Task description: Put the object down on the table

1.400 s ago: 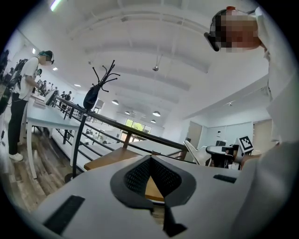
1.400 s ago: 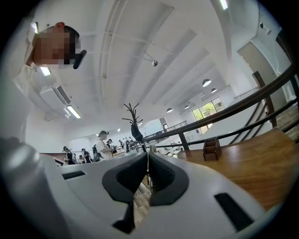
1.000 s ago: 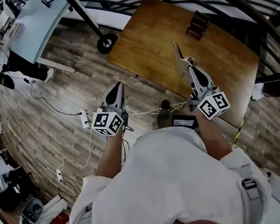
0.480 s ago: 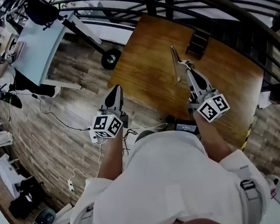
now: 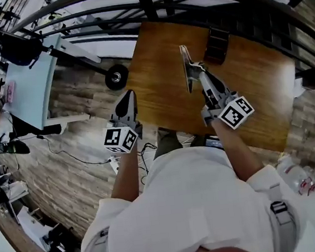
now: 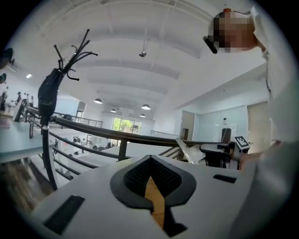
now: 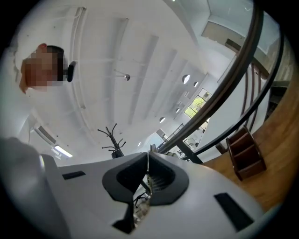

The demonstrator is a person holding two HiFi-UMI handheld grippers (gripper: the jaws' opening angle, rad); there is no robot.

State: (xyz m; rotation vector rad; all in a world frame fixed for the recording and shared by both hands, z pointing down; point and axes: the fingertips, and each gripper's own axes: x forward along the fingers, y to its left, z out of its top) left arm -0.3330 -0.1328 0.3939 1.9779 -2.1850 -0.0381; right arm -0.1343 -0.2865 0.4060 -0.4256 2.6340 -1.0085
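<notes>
My right gripper is shut on a thin, flat, pale object that stands on edge above the middle of the brown wooden table. In the right gripper view the jaws pinch the thin edge of the object. I cannot tell whether the object touches the tabletop. My left gripper is shut and holds nothing, at the table's left edge. In the left gripper view its jaws meet, and the held object shows to the right.
A small dark wooden rack stands at the table's far side, also in the right gripper view. A black railing curves behind the table. A light blue wheeled cart and floor cables lie to the left.
Both grippers have moved forward toward the table. The right gripper with the flat object now hangs over the table's middle; the left has reached the table's left edge.
</notes>
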